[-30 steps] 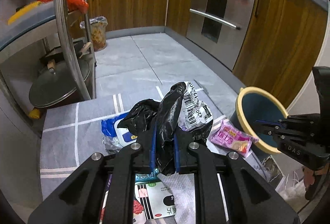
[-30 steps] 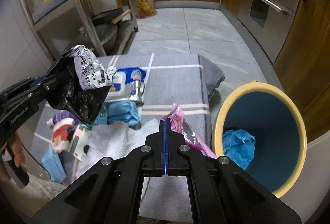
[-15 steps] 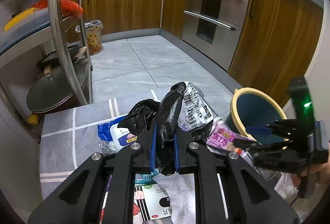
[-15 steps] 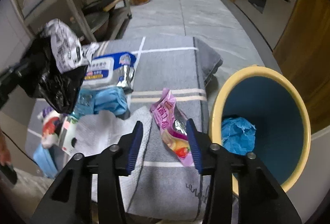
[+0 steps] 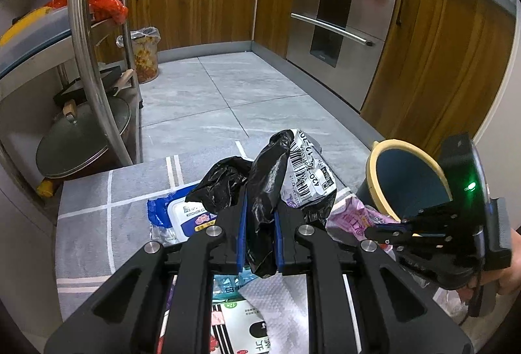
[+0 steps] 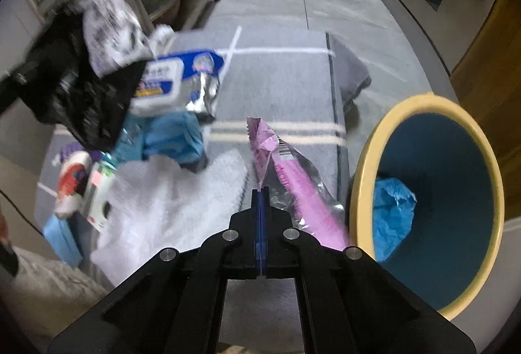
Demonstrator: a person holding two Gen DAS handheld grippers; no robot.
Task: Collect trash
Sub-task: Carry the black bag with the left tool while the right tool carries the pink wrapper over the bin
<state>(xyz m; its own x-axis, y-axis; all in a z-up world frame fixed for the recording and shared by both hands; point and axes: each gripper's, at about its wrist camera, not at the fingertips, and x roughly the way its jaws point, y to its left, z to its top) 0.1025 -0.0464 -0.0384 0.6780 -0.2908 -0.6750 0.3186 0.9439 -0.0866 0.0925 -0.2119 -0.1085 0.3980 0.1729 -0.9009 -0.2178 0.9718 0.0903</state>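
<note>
1. Centre-bottom of left wrist view: left tool (image 5: 259, 235), blue pads nearly together, clamped on a crumpled black plastic bag (image 5: 265, 191). Bag held up off the surface; a white barcode label (image 5: 307, 171) is stuck on its right side.
2. Bottom centre of right wrist view: right tool (image 6: 260, 201), pads fully together, pinching the thin edge of a pink snack wrapper (image 6: 286, 171). Wrapper's upper end rises above the tips; the rest trails to lower right with silver inner foil showing, next to the bin.
3. Right side of both views: trash bin (image 6: 482, 158), yellow rim, blue inside, tilted toward the cams. A crumpled blue scrap (image 6: 390, 210) lies inside it, at lower left of the opening.
4. Mid-frame: grey cloth w/ pale stripes (image 6: 283, 87) covers the counter; the rest of the trash lies on it.
5. Left-centre of right wrist view: blue-white wipes pack (image 6: 176, 80), partly behind the held bag. Below it a crumpled blue piece (image 6: 172, 139), touching a white paper towel (image 6: 169, 201).
6. Lower left, same view: small printed packets (image 6: 84, 184) at the towel's left edge; blurred, can't read them.
7. Right edge of left wrist view: right tool's body w/ a green light, a hand (image 5: 508, 272) behind it.
8. Upper left: steel rack (image 5: 84, 38) w/ pot lid (image 5: 81, 139) below it; lined floor bin (image 5: 145, 54) by the wood cabinets.
</note>
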